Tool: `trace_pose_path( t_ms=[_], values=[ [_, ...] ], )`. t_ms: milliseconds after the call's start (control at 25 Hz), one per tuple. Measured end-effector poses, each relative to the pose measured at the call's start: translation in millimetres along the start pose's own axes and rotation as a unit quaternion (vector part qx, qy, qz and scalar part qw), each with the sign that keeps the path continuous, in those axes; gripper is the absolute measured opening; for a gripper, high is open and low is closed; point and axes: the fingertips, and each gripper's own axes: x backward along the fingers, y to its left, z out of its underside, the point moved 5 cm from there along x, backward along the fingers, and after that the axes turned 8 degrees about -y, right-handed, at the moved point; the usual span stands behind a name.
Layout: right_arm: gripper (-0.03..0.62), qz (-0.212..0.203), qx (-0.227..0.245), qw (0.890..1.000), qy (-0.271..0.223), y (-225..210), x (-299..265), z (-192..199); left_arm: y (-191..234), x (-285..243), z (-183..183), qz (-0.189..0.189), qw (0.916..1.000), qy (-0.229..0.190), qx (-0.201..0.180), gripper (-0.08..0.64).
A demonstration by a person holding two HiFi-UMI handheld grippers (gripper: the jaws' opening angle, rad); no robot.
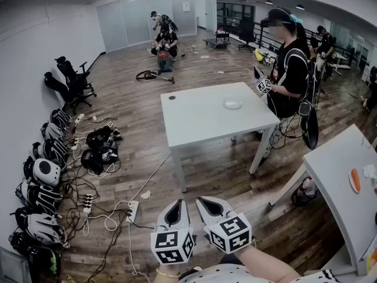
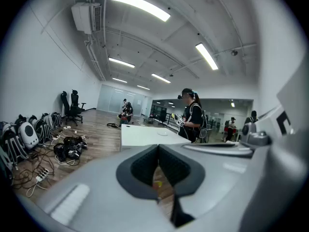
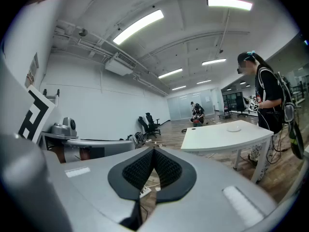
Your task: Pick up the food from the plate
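**Nothing picked up yet: both tongs shut, empty, and short of the tables**

My left tongs [image 2: 158, 148] are clenched, the pads meeting at the tip with nothing between them. My right tongs [image 3: 153, 151] are pressed together the same way, also empty. They hang side by side just in front of me, over the brown wood-plank floor [image 1: 194, 170], well apart from either table.

I judge the task not begun: no food is gripped, so the approach, the grasp and the lift are all left to do. A small pale round dish [image 1: 232, 104] sits on the square white table [image 1: 200, 119] ahead, near its far right edge, beside a person in black clothes [image 1: 288, 69]. I cannot tell whether food lies in it. A flat orange oval thing [image 1: 354, 180] lies on the second white table [image 1: 336, 164] at my right, away from that table's left edge. It may be the food or its plate, but it is too small to say.

I can read no brand or lettering. The cubes [image 1: 172, 244] on my tongs carry only black-and-white square patterns, and a pale sheet [image 1: 186, 6] on the far glass wall is too small to read.
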Motion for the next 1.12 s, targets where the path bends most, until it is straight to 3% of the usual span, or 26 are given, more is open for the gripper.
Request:
trace_pose_path(
  t_ms=[240,600,840,1120],
  values=[
    [-0.003,0.025,-0.007,1.0,0.003,-34.7,2.1,-6.7,-15.2,-30.4,1.2,0.012,0.9997,0.012,0.015,0.008],
    [-0.003,0.129,-0.018,0.991,-0.016,-169.9,37.2,-27.4,-117.1,-137.8,3.9,0.123,0.9917,0.038,0.0,0.008],
    [-0.003,0.216,-0.015,0.976,-0.023,-294.2,90.6,-48.7,-231.6,-227.1,7.9,0.204,0.9775,0.051,-0.016,0.008],
    [-0.003,0.305,-0.017,0.952,-0.033,-422.6,169.0,-60.0,-378.6,-309.4,20.3,0.301,0.9505,0.063,-0.043,0.008]
  ],
)
